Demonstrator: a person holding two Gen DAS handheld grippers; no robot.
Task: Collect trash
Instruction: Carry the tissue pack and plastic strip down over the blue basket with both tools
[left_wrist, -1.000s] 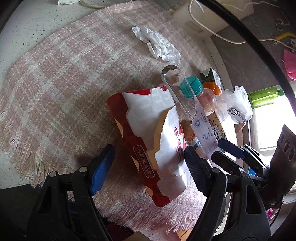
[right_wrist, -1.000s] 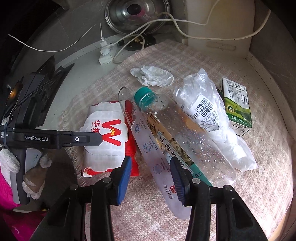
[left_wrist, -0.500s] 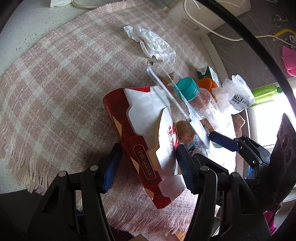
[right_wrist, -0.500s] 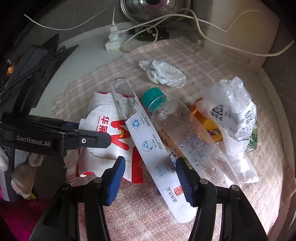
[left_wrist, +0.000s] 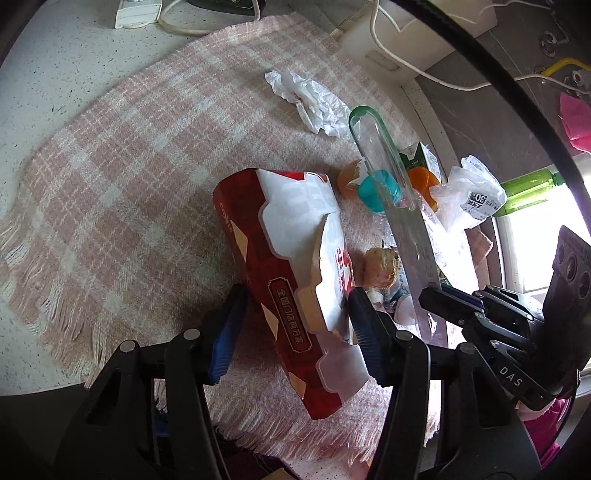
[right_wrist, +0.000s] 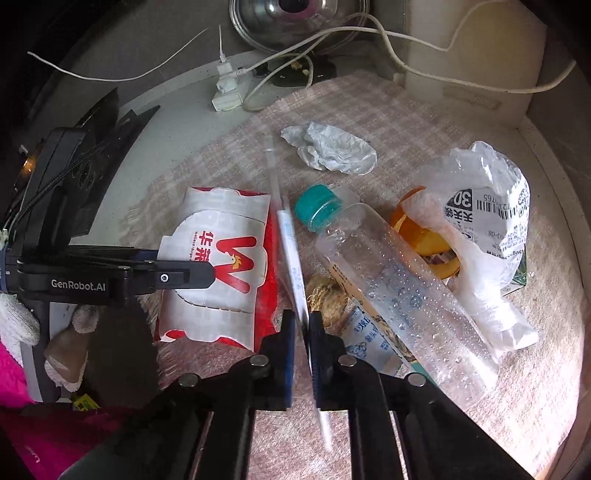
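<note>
A red and white fast-food carton (left_wrist: 295, 280) lies on the pink checked cloth (left_wrist: 129, 158). My left gripper (left_wrist: 291, 321) straddles the carton's near end, jaws touching its sides. The carton also shows in the right wrist view (right_wrist: 221, 266). My right gripper (right_wrist: 301, 339) is shut on a flat clear plastic package (right_wrist: 291, 254), held on edge; it also shows in the left wrist view (left_wrist: 399, 206). Beside it lie a clear bottle (right_wrist: 399, 288) with a teal cap, a crumpled white tissue (right_wrist: 332, 151), a clear plastic bag (right_wrist: 487, 229) and orange peel (right_wrist: 417, 229).
A milk carton (left_wrist: 417, 158) lies behind the bag. A brown food scrap (right_wrist: 321, 291) and a blue-printed wrapper (right_wrist: 369, 339) lie under the bottle. A power strip with white cables (right_wrist: 225, 96) and a metal lid (right_wrist: 295, 18) stand at the back. A white appliance (right_wrist: 465, 55) stands back right.
My right gripper has closed on the flat plastic package and turned it on edge. My left gripper has narrowed around the carton's near end.
</note>
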